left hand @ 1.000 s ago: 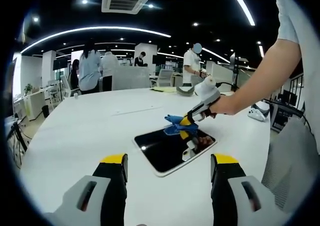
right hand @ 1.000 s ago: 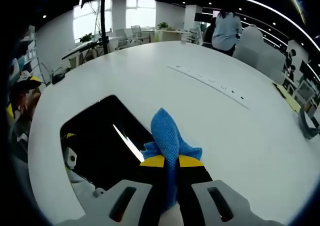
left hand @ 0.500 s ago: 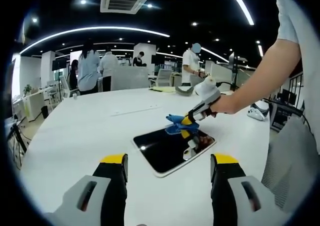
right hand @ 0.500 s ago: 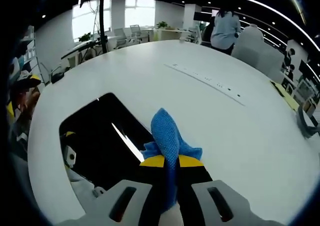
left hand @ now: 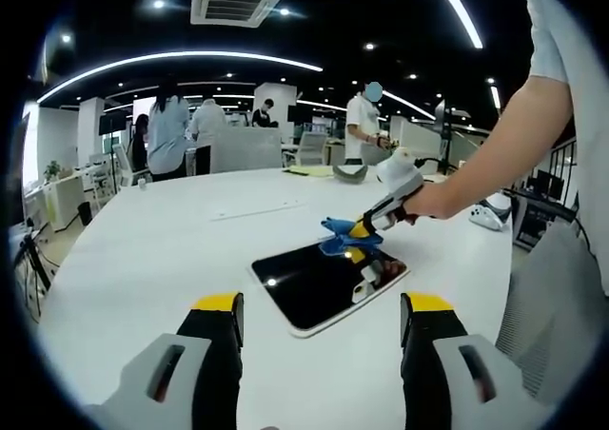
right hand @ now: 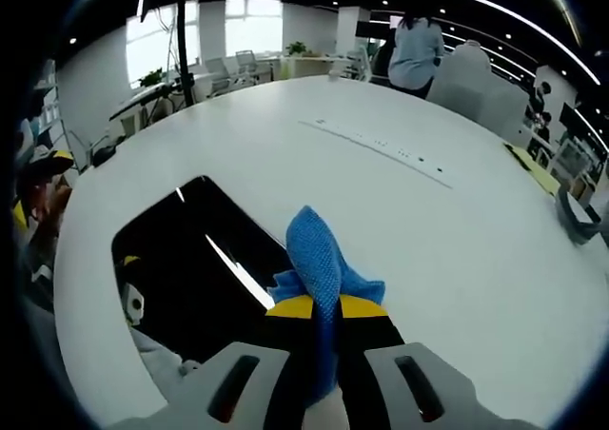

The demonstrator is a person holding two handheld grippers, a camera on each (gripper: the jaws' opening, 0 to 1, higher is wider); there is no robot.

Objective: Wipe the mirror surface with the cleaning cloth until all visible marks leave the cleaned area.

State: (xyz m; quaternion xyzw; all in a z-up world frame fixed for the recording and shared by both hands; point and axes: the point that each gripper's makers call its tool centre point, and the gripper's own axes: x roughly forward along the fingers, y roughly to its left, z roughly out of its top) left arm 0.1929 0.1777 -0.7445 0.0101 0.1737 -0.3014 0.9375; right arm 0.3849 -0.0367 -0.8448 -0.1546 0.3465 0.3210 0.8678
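right gripper view: jaws clamp blue cloth above mirror.

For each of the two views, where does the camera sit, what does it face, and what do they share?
Left gripper view: rides on the open left gripper, facing across the white round table at the dark rectangular mirror; the person's forearm shows.
Right gripper view: rides on the right gripper, shut on the blue cleaning cloth, looking down over the mirror.
Shared: mirror, cloth, table.
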